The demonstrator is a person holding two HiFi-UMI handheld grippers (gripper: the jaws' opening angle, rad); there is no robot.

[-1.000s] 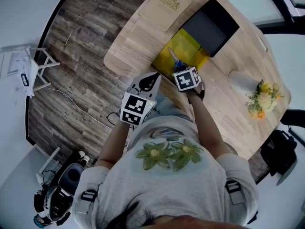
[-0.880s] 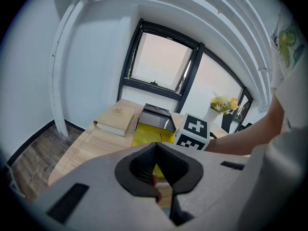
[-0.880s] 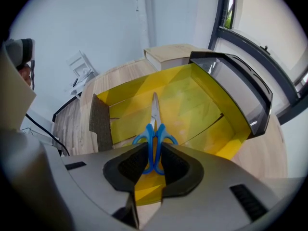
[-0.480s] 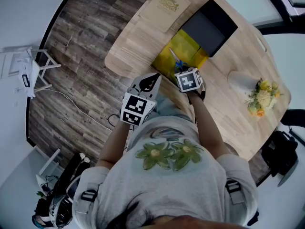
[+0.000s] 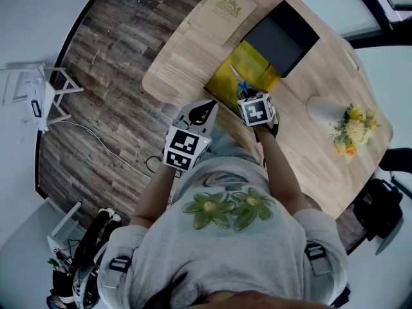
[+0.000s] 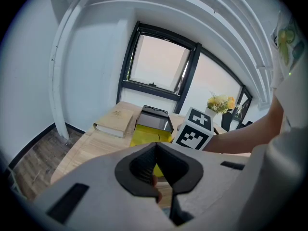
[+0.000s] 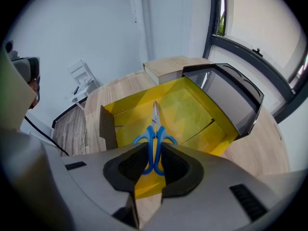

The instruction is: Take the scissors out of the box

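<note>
A pale wooden bench (image 5: 187, 56) with rounded corners stands on a dark plank floor (image 5: 103, 76), and the person leans over its near edge. Towards the far end lies a tan closed book (image 5: 225, 8). Just beside it is an open box (image 7: 197, 107) with a bright yellow inside, and its dark lid (image 5: 283, 36) is tipped up along the far side. Well apart from the box, to the right in the head view, is a white vase of yellow and orange flowers (image 5: 347, 131).

The left hand-held gripper (image 6: 155, 146) hangs near the bench's near edge, short of the box and touching nothing. Its jaws are closed tip to tip, with nothing between them.

The right hand-held gripper (image 7: 154, 150) points steeply down into the near end of the box. Its jaws are partly apart and set on either side of the handles of the scissors (image 7: 155, 126), and the pads appear to rest against the blue loops, so it grips them there. The scissors lie flat on the yellow floor of the box, blades closed and pointing away from the person, towards the far wall
</note>
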